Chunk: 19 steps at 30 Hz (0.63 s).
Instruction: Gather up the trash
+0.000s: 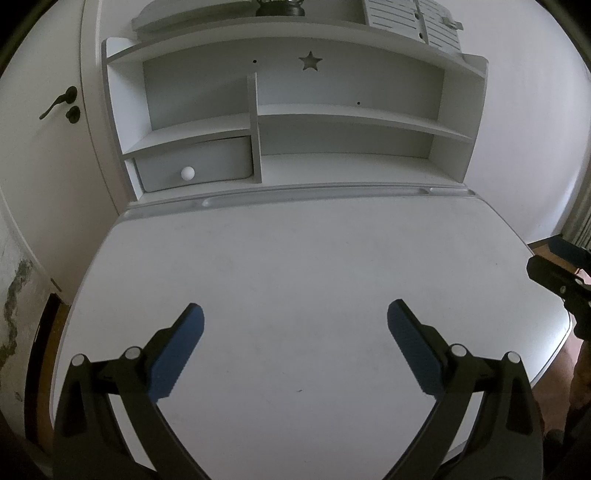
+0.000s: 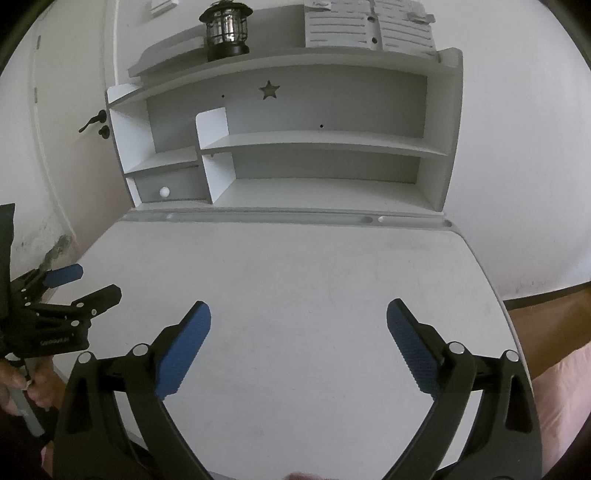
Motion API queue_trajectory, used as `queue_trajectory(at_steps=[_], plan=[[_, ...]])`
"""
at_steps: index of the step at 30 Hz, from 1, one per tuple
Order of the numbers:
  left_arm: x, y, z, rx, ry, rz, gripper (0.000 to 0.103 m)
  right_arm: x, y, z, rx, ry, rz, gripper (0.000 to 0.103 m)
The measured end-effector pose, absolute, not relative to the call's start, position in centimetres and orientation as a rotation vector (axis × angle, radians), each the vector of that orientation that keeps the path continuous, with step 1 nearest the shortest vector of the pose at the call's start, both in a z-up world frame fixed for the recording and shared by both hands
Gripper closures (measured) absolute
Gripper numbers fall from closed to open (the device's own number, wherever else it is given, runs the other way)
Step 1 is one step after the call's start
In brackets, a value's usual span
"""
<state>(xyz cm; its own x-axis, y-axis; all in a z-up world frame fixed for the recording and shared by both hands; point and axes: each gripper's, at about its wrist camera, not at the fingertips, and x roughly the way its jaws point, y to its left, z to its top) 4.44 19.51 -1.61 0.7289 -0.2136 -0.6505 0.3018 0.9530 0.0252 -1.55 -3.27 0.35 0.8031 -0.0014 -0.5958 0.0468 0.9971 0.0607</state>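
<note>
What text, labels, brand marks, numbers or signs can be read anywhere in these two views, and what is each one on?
No text reads clearly in either view.
Left gripper body: a faint line of light print, too small and blurred to read.
White louvred panels above the shelf unit: only horizontal slats, no lettering.
Shelf back panel: a star-shaped cutout, a shape, not text.
Lantern, drawer, desk top: no marking visible.

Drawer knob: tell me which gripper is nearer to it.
Left. The left gripper is over the desk's left side, the same side as the knob; the right gripper is further right.
</note>
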Motion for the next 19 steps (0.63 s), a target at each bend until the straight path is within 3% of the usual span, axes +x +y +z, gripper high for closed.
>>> queue_trajectory(at_steps=[19], plan=[[4.5,19.6,-1.6,0.133,0.702,-0.283,0.007,-1.1,-4.4,-0.1,0.105,0.657,-0.076,0.009]])
